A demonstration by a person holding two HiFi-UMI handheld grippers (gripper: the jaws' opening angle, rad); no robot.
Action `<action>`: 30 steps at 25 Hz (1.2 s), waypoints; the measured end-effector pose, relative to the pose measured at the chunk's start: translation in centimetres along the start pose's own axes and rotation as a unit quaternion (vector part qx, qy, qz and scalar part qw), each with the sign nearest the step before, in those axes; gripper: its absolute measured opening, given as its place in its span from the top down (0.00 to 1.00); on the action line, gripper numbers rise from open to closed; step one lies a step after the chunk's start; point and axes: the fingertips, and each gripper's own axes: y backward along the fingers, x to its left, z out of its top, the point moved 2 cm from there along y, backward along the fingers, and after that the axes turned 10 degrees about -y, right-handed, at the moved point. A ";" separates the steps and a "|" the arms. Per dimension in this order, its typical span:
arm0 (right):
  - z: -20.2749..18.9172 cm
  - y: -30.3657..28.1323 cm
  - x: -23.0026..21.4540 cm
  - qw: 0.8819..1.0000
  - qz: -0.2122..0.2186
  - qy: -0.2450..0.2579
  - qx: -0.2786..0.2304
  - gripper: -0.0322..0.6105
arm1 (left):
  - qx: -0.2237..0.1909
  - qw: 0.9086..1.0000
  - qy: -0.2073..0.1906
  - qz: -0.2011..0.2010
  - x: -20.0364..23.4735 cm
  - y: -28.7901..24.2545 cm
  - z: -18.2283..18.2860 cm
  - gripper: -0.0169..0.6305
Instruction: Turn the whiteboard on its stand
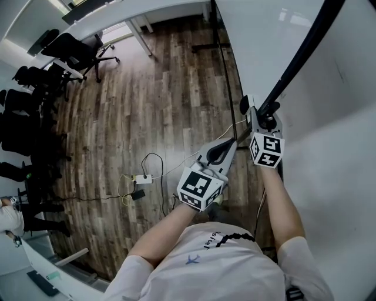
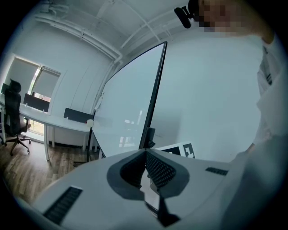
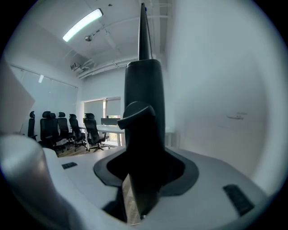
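The whiteboard (image 1: pixel 276 29) fills the right of the head view, a big white panel with a thick black frame bar (image 1: pixel 299 59) running across it. My right gripper (image 1: pixel 267 114) is shut on that bar. In the right gripper view the black bar (image 3: pixel 144 90), with a small black knob (image 3: pixel 137 112) on it, fills the gap between the jaws. My left gripper (image 1: pixel 226 147) hangs just left of the right one, shut with nothing in it, its pads meeting in the left gripper view (image 2: pixel 146 155). Ahead of it stands the board's black edge (image 2: pixel 156 90).
Below me lies a wooden floor with a white power strip (image 1: pixel 143 178) and loose cables. Black office chairs (image 1: pixel 73 53) and a long white desk (image 1: pixel 135 12) stand at the far left and top. A black stand foot (image 1: pixel 208 46) lies by the board.
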 end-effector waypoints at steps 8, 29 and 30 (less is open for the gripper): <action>-0.1 0.4 0.7 1.000 0.001 0.008 0.006 0.67 | 0.002 1.000 0.005 0.019 0.8 3.2 -0.6 0.96; -1.2 8.4 -1.8 1.000 -0.011 0.002 0.021 0.67 | -0.007 1.000 0.002 0.016 -2.0 8.1 -0.9 0.96; -1.3 8.9 -1.8 1.000 -0.010 0.003 0.020 0.67 | -0.008 1.000 0.001 0.015 -2.3 8.4 -0.9 0.96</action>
